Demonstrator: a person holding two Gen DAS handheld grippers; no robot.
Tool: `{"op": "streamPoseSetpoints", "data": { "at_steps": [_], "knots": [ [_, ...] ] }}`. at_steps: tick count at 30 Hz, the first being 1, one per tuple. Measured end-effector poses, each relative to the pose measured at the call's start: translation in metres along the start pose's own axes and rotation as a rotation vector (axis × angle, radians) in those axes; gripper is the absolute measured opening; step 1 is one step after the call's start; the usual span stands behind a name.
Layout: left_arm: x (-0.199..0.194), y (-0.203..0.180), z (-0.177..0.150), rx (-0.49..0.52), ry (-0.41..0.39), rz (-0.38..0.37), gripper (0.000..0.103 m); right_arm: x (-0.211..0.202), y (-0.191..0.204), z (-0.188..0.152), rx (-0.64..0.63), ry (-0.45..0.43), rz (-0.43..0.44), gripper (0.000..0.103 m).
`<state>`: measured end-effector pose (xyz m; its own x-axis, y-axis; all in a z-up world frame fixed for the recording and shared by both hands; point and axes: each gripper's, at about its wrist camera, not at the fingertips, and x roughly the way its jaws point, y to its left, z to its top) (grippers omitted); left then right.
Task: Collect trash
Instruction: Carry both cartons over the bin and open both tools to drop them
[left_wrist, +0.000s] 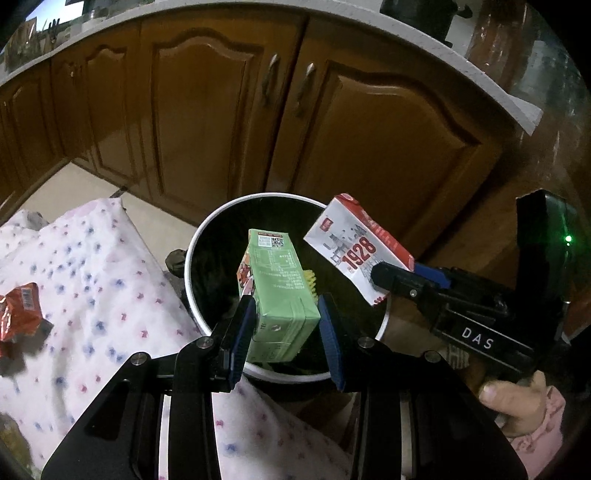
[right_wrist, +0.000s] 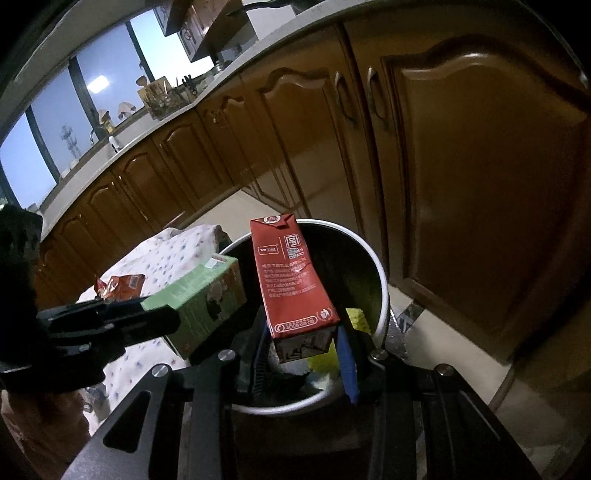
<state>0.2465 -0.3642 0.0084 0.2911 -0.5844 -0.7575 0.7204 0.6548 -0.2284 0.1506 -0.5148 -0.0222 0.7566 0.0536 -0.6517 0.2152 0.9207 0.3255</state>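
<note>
A round trash bin (left_wrist: 192, 258) with a white rim and dark inside stands on the floor by the cabinets; it also shows in the right wrist view (right_wrist: 382, 295). My left gripper (left_wrist: 286, 332) is shut on a green drink carton (left_wrist: 277, 291) and holds it over the bin's mouth. My right gripper (right_wrist: 304, 354) is shut on a red and white milk carton (right_wrist: 291, 280) marked 1928 (left_wrist: 354, 247), also over the bin. Something yellow (right_wrist: 360, 319) lies inside the bin.
A table with a white dotted cloth (left_wrist: 92, 295) stands left of the bin, with a crumpled orange wrapper (left_wrist: 20, 314) on it. Brown wooden cabinet doors (left_wrist: 229, 122) close in behind and to the right. Tiled floor (left_wrist: 74, 188) lies between.
</note>
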Motion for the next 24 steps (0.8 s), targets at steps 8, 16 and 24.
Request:
{"op": "streamPoseSetpoints", "data": {
  "at_steps": [8, 16, 24],
  "knots": [
    [-0.004, 0.004, -0.012, -0.028, 0.016, 0.004, 0.059, -0.008, -0.011, -0.003, 0.065, -0.039, 0.033, 0.053],
    [-0.034, 0.032, -0.04, -0.14, -0.025, -0.011, 0.059, -0.029, -0.002, -0.015, 0.088, -0.094, 0.077, 0.056],
    [-0.082, 0.06, -0.068, -0.231, -0.112, 0.023, 0.062, -0.043, 0.029, -0.035, 0.091, -0.105, 0.142, 0.067]
  ]
}}
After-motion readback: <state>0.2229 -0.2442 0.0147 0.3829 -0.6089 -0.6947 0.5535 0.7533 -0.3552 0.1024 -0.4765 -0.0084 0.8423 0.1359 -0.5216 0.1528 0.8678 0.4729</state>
